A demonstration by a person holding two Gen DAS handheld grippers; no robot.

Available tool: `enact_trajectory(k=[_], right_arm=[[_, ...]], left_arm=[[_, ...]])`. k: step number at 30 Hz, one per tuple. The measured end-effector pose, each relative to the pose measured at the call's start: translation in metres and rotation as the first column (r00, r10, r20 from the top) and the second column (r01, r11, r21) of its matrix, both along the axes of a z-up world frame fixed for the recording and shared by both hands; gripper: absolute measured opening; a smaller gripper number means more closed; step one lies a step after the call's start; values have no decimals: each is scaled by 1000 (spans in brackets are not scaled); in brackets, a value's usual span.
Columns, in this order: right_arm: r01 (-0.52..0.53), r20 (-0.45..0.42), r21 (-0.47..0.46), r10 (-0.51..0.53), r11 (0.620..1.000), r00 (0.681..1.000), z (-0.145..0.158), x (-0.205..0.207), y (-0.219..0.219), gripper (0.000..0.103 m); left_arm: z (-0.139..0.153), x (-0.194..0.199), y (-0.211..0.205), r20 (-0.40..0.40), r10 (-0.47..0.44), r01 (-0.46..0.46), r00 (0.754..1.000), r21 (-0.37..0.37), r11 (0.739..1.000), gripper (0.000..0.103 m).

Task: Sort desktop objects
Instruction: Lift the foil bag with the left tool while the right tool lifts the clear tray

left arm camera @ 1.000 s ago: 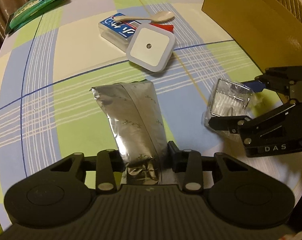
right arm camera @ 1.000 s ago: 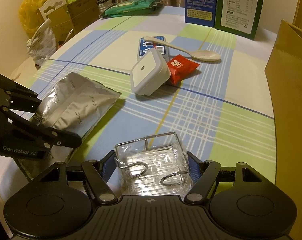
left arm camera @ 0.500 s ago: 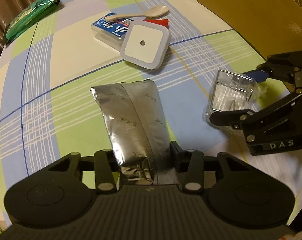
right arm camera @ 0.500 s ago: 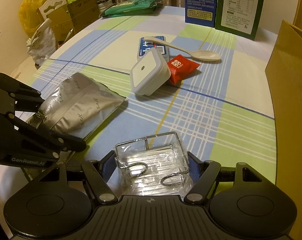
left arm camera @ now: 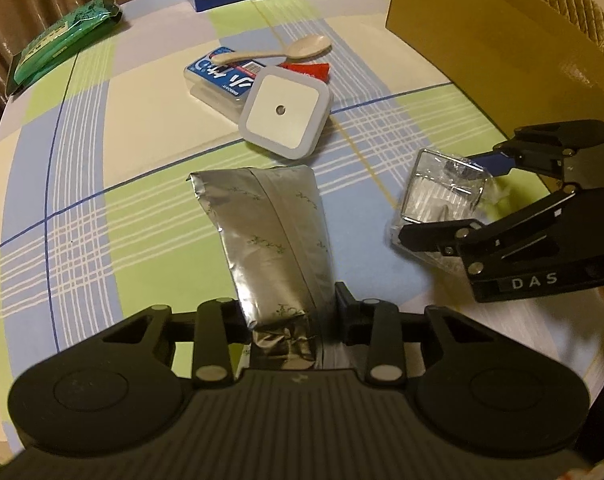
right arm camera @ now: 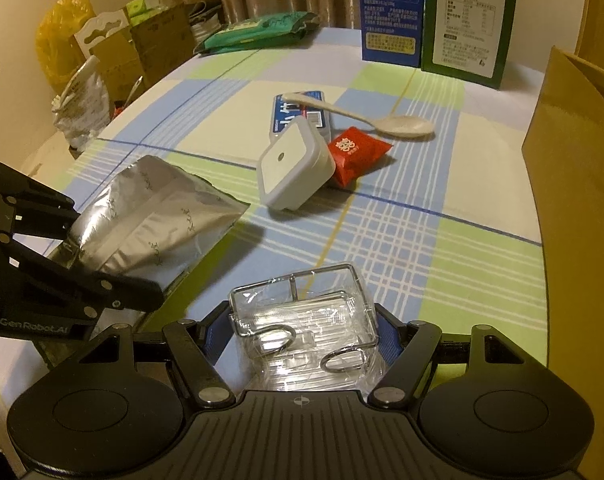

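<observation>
Both grippers are busy with a first pair of objects, so by my reading the sorting is only beginning. The left gripper (left arm camera: pixel 290 312) has the near end of a silver foil pouch (left arm camera: pixel 270 232) between its fingers, and its jaws are closing on the crumpled foil; the pouch lies near the front edge of the table (left arm camera: pixel 82 152), its far end pointing toward the middle. The right gripper (right arm camera: pixel 302 332) holds a clear wrapped wire-frame box (right arm camera: pixel 302 312) — its blue pads press the box's two sides, jaws set wide around it — close to the front right edge of the table, with the side of a brown cardboard box (right arm camera: pixel 573 200) just to its right.

Nothing seen here has been put away yet. Toward the middle of the table a cluster waits untouched: a white square night light (left arm camera: pixel 284 114) leaning on a blue-labelled clear case (left arm camera: pixel 218 80), a pale spoon (left arm camera: pixel 270 52) lying across that case, and a red sachet (right arm camera: pixel 355 154) beside them. A green packet (left arm camera: pixel 58 44) sits at the far left edge, and two cartons (right arm camera: pixel 433 12) stand along the far edge. Whether the cardboard box is the destination I cannot tell — its inside is not visible.
</observation>
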State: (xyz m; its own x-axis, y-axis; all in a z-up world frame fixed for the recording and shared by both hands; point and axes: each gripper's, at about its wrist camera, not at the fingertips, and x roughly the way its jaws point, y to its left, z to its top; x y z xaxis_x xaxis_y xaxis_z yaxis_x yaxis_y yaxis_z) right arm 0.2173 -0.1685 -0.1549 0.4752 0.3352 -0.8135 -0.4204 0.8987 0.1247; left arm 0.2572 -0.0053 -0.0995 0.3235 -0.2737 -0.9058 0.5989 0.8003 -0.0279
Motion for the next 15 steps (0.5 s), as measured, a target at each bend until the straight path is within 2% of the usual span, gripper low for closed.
enact_trajectory(k=[15], right_arm=[[14, 2, -10, -14, 1000, 1000, 0, -1, -3, 69]], left_arm=[[-2, 0, 2, -15, -2, 2, 1000, -3, 1000, 31]])
